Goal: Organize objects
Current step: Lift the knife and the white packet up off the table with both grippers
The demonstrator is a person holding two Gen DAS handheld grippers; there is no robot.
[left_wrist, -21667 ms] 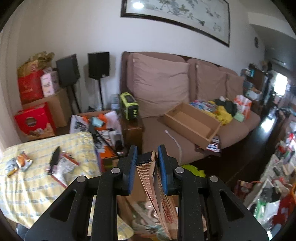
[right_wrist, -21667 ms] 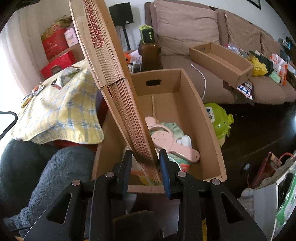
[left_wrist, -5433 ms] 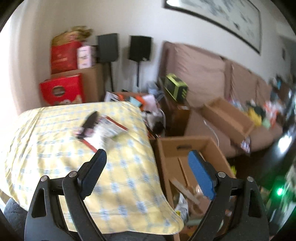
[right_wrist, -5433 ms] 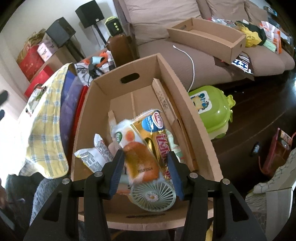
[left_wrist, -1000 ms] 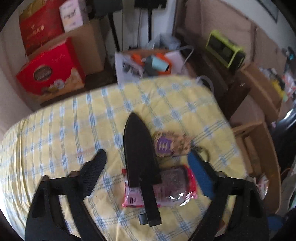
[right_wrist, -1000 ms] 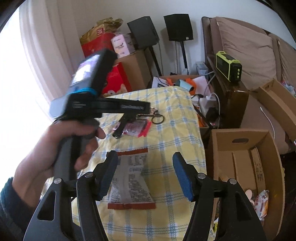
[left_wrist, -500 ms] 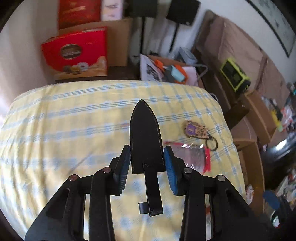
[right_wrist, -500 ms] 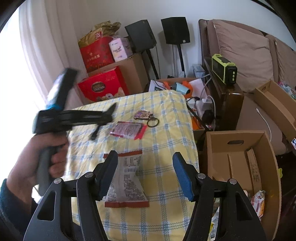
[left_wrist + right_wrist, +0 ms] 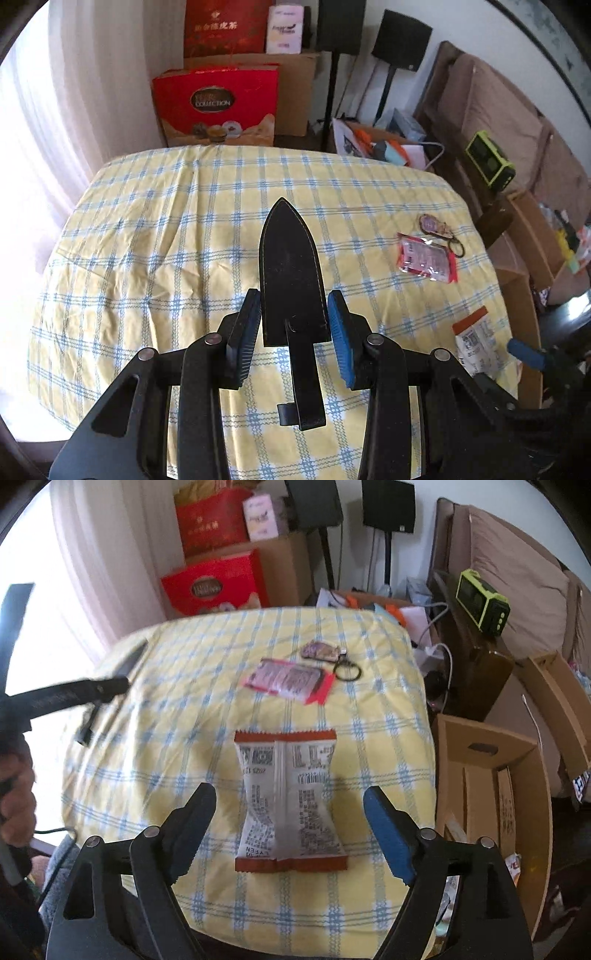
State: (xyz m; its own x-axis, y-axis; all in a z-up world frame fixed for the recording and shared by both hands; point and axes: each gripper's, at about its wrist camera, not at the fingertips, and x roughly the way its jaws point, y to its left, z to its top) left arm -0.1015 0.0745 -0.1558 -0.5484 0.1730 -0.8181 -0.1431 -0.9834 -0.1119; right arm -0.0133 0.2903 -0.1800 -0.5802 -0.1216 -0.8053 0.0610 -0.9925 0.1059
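Observation:
My left gripper [image 9: 295, 328] is shut on a black pointed sheath [image 9: 291, 266], held above the yellow checked tablecloth [image 9: 166, 240] with its strap hanging toward the camera. In the right wrist view the sheath [image 9: 127, 664] shows at the far left, blurred, with a person's hand [image 9: 14, 805] below it. My right gripper [image 9: 290, 795] hangs low over a white snack packet with red ends [image 9: 290, 801]. Its jaws are opening, and the packet lies flat on the cloth between the fingers, untouched.
A pink-red packet [image 9: 288, 681] and a key fob with a ring [image 9: 321, 651] lie farther back on the cloth. An open cardboard box [image 9: 491, 775] with a few items stands right of the table. Red gift boxes, speakers and a sofa line the back.
My left gripper has shut on the sheath, lifted it off the pink-red packet and carried it left. My right gripper has spread its jaws wider and come in closer over the white packet.

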